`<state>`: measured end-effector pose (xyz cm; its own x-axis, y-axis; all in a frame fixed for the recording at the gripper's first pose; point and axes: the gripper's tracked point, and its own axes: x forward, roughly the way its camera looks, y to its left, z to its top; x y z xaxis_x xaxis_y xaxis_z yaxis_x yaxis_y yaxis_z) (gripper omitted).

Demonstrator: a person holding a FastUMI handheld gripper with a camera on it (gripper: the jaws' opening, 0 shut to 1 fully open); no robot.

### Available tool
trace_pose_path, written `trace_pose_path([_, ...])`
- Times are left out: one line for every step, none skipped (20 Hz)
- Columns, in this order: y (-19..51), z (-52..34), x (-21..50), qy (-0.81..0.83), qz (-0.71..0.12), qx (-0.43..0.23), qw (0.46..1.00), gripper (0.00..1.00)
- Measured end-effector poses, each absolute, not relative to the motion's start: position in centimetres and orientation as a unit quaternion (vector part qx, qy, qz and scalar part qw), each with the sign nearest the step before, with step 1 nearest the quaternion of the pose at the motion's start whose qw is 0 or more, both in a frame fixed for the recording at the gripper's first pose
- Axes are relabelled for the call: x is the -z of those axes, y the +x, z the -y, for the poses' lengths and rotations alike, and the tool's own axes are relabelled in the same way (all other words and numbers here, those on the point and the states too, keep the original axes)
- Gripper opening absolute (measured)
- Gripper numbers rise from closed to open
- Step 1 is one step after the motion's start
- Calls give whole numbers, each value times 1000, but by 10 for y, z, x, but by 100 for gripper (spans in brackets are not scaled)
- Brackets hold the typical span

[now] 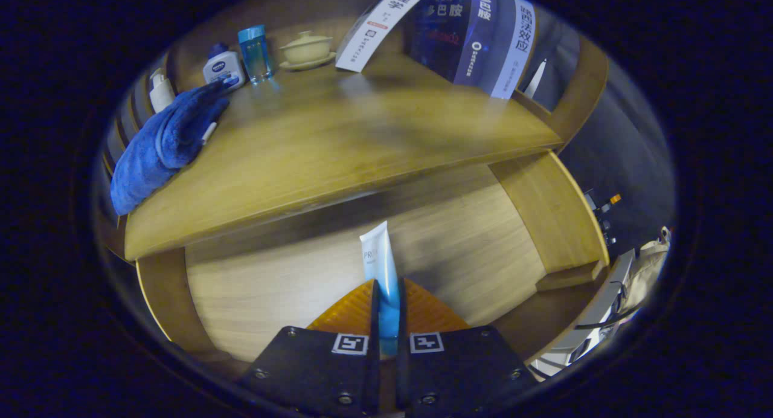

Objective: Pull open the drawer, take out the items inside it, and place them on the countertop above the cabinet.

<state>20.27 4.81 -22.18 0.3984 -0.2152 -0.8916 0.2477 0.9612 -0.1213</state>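
Between clamped fingers [386, 303], tube [380, 258]

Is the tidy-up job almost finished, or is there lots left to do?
Partway. The drawer is already open. The gripper is shut on the tube, lifted above the drawer. Left: set it on the countertop, by the blue towel and bottles.

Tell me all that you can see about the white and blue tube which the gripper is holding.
The tube is slim and looks like soft plastic, white at its far end and shading to blue toward the gripper. Both fingers press on its blue part, so it is clamped between them. It points forward and away from the gripper, its flat sealed end farthest out. It is held in the air above the open drawer, below the countertop edge. Its print is too small to read.
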Motion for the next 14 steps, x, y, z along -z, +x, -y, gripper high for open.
trace_pose_path([201, -49, 213, 16, -524, 142, 840, 11])
trace_pose_path([198, -49, 204, 12, -518, 148, 843, 11])
trace_pose_path([196, -47, 194, 6, -510, 154, 846, 11])
trace_pose_path([196, -47, 183, 2, -502, 158, 850, 11])
trace_pose_path([197, -47, 172, 2, -491, 162, 856, 11])
trace_pose_path([197, -48, 160, 3, -480, 165, 862, 11])
trace_pose_path([198, -48, 148, 3, -467, 169, 868, 11])
trace_pose_path([199, -48, 137, 2, -457, 174, 872, 11])
trace_pose_path([199, -48, 126, 1, -448, 177, 877, 11])
trace_pose_path([201, -47, 116, 0, -439, 179, 881, 11])
trace_pose_path([204, -49, 108, 2, -429, 178, 885, 11])
trace_pose_path([208, -51, 98, 7, -419, 176, 891, 11])
trace_pose_path([212, -53, 92, 12, -409, 173, 896, 11])
trace_pose_path([219, -55, 85, 15, -400, 169, 901, 11])
